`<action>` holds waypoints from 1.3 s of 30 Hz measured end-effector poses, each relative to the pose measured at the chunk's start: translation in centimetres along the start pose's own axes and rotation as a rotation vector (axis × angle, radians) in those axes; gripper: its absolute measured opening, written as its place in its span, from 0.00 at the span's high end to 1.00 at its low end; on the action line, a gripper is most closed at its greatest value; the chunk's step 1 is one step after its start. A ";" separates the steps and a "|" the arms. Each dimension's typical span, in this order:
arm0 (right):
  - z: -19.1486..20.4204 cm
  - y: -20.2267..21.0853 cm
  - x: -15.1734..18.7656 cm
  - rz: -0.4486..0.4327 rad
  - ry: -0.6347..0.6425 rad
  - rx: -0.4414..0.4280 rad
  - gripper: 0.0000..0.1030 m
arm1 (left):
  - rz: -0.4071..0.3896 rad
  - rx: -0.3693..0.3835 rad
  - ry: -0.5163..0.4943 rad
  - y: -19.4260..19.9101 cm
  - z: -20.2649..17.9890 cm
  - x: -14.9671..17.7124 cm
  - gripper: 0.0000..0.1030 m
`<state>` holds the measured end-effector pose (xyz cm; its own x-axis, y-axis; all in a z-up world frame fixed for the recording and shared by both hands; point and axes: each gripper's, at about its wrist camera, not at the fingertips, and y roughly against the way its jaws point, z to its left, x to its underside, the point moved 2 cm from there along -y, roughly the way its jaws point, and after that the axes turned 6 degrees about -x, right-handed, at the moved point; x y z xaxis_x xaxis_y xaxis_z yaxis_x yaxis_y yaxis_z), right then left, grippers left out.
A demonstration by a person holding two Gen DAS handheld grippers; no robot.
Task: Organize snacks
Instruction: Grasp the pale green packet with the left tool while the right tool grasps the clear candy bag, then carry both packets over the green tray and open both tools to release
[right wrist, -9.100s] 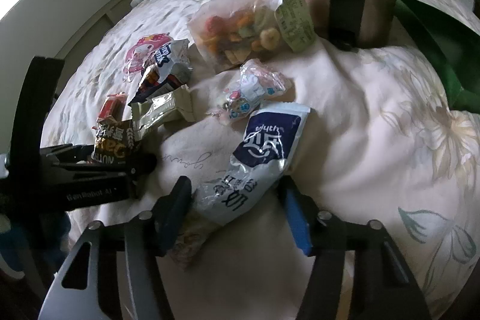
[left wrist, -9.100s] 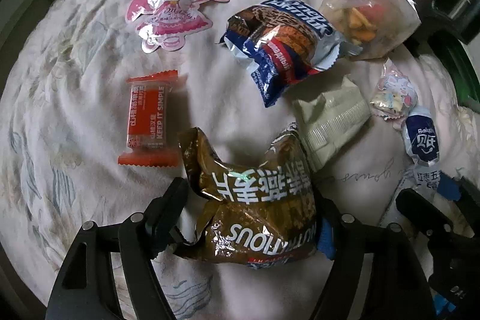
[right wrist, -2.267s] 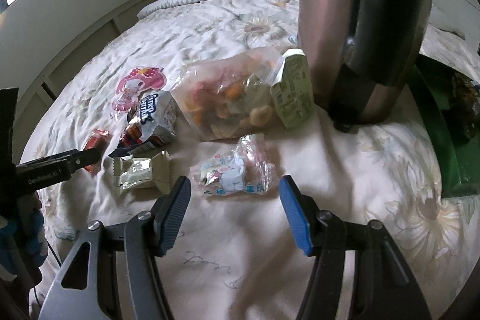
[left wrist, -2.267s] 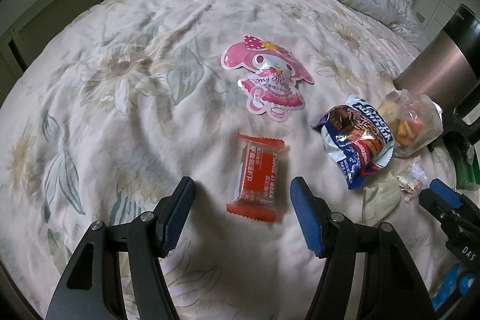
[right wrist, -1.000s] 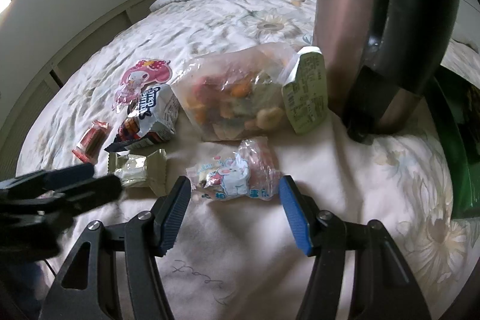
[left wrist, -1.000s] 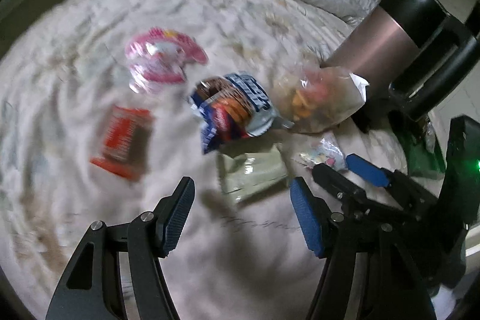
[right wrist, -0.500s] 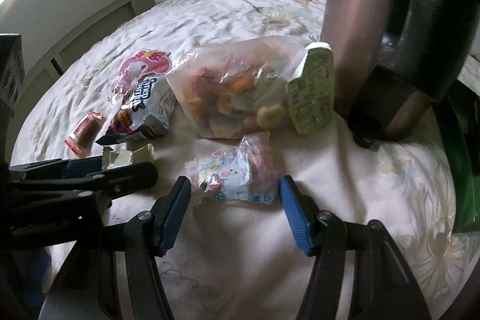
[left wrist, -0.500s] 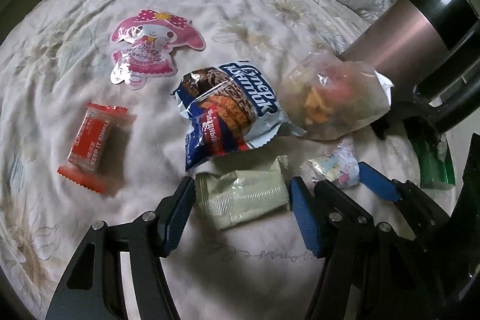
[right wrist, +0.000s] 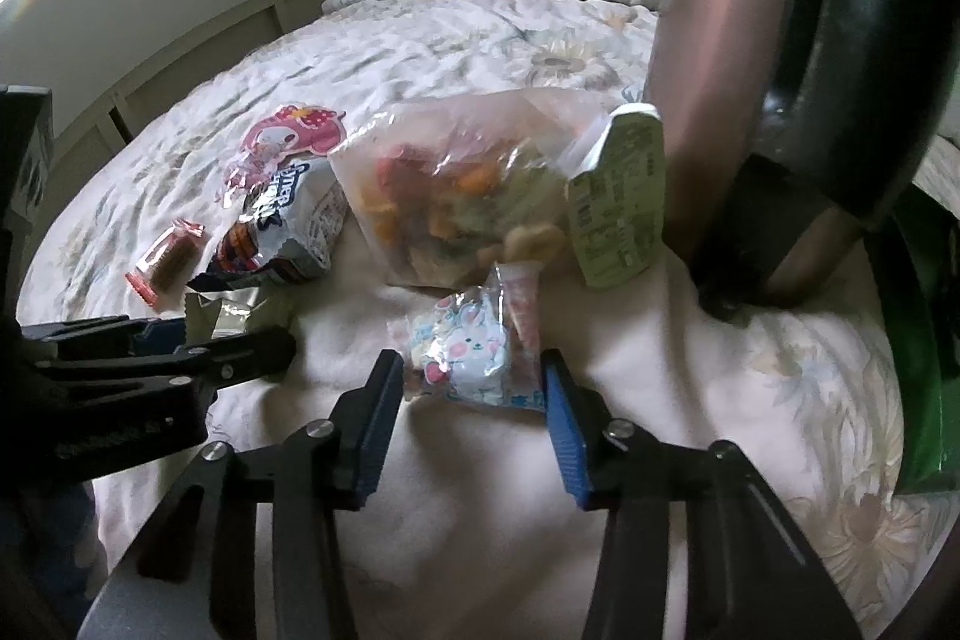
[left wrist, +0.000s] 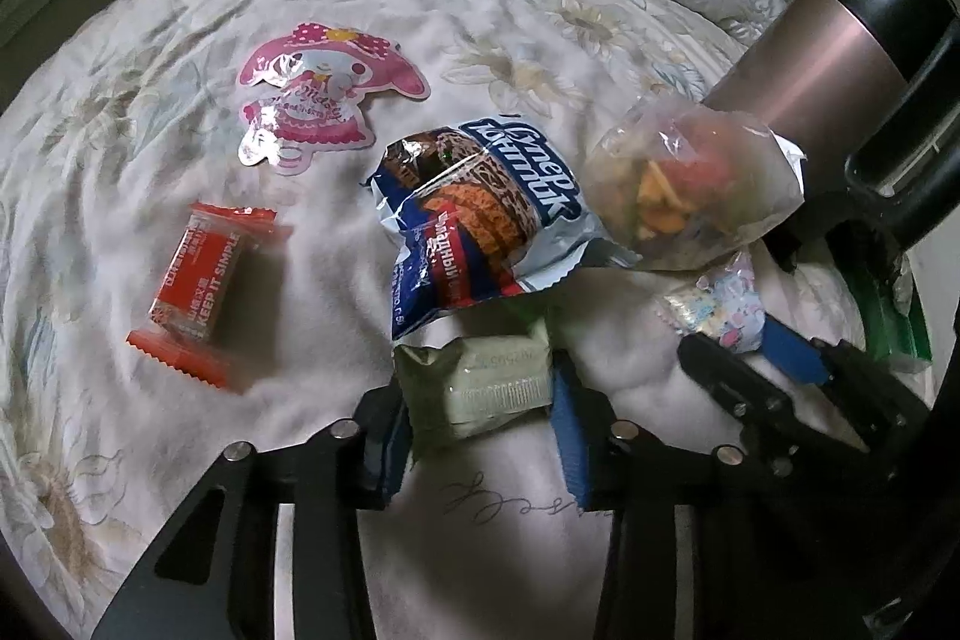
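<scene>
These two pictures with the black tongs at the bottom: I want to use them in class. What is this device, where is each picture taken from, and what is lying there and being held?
No robot: a person holds a two-finger gripper in each hand, each with a wide-angle camera looking along its fingers.

Left hand's camera: the left gripper is closing on a pale green packet, its pads at the packet's sides.

Right hand's camera: the right gripper is closing around a small bunny-print packet; the pads look just short of pressing.

Everything lies on a flowered bedspread: a red bar, a pink character pouch, a blue biscuit bag, a clear bag of mixed snacks, and a tall pinkish tumbler.
</scene>
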<state>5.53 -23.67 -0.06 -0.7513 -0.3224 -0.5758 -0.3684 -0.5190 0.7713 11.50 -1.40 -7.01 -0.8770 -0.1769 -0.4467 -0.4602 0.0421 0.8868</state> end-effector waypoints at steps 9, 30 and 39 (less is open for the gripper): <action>-0.1 0.5 0.3 -0.008 -0.003 -0.011 0.73 | -0.025 -0.004 -0.026 0.8 -0.2 0.1 0.69; -1.2 3.9 1.2 -0.076 -0.090 -0.073 0.76 | -0.061 -0.005 -0.052 2.8 -1.3 0.6 0.70; -2.2 8.0 3.2 -0.097 -0.142 -0.044 0.76 | -0.092 0.007 -0.098 5.9 -3.3 1.2 0.70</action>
<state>1.39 -30.63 3.65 -0.7840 -0.1557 -0.6009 -0.4213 -0.5775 0.6993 8.14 -4.58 -1.94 -0.8403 -0.0837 -0.5356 -0.5397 0.0370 0.8410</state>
